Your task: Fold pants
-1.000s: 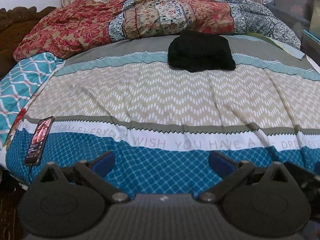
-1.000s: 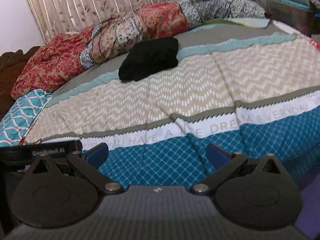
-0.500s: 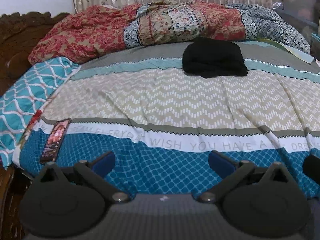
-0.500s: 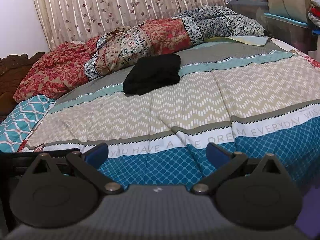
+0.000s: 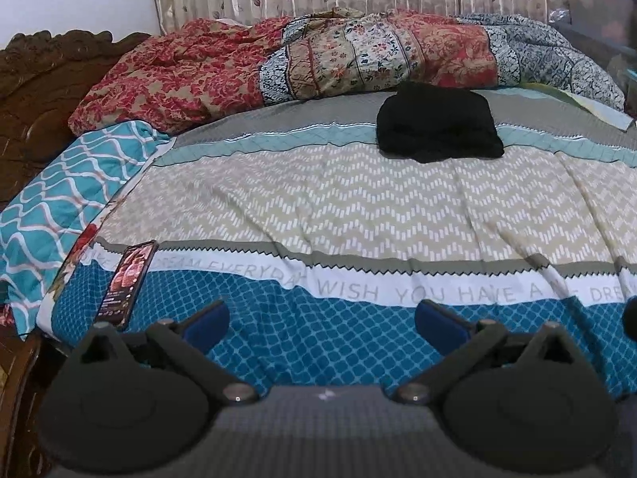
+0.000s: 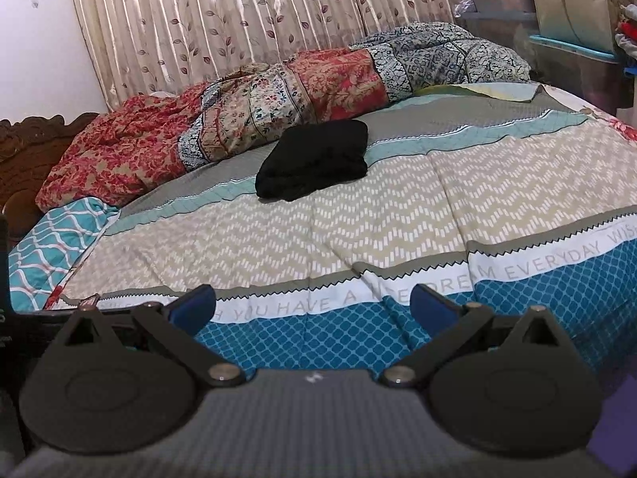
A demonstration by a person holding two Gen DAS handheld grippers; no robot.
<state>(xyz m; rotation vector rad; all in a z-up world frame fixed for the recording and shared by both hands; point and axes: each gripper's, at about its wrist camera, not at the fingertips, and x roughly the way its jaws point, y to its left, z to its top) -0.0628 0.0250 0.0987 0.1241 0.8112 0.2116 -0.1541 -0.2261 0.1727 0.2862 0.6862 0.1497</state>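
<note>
Both my left hand-held gripper (image 5: pixel 321 320) and right hand-held gripper (image 6: pixel 313 306) hang wide and empty at the bed's near edge; the folded black fabric pants (image 5: pixel 437 126) lie far across the patterned quilted bedspread (image 5: pixel 338 199), so I judge only a clean retreat remains

folded pants (image 5: pixel 438 123) lie mid-bed on the bedspread (image 5: pixel 358 207), before the quilt (image 5: pixel 318 59); phone (image 5: pixel 129 283) near left.

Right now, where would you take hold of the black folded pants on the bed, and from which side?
Grip the black pants at their near edge, coming from the foot of the bed. That edge faces both open grippers, left gripper and right gripper, and overhangs the bedspread as a loose lip.
</note>
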